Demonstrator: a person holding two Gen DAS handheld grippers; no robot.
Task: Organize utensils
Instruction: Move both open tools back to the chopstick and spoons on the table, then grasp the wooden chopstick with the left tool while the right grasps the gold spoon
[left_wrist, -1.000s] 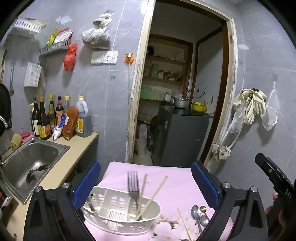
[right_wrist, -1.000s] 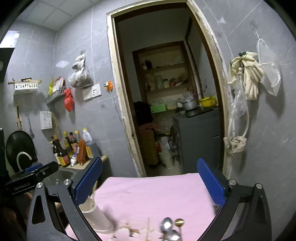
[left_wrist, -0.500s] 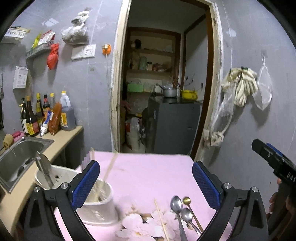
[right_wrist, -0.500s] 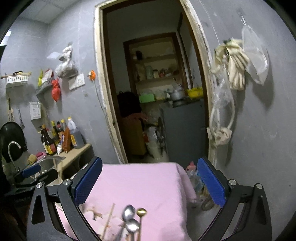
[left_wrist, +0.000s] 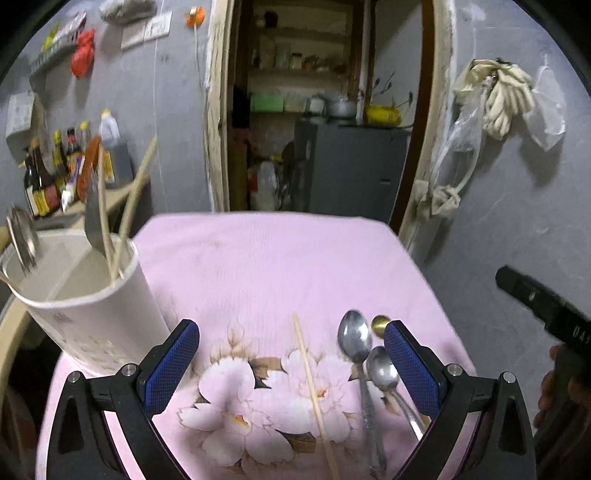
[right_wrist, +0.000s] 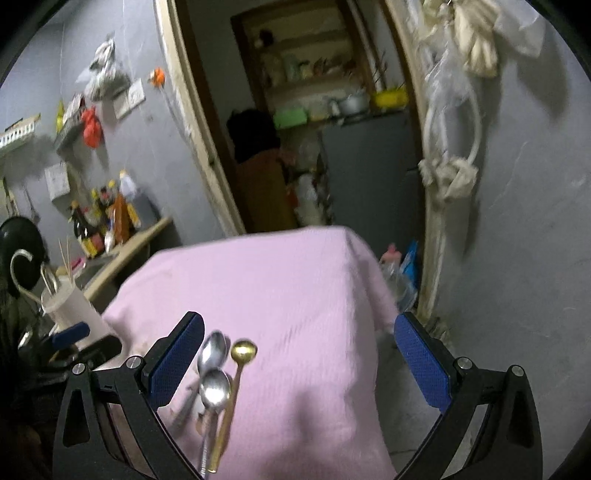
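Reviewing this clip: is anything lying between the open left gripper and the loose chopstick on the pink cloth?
Nothing visible does. The left gripper is open and the chopstick lies bare on the pink cloth between its fingers. The spoons lie to its right, apart from it, and the white holder stands off to the left.

three spoons (left_wrist: 364, 354), chopstick (left_wrist: 314, 395) flat on cloth

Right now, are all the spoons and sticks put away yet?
Not yet. The white plastic holder already has some utensils standing in it. Both grippers are open and hold nothing. One wooden chopstick, two silver spoons and a small gold spoon lie on the pink cloth.
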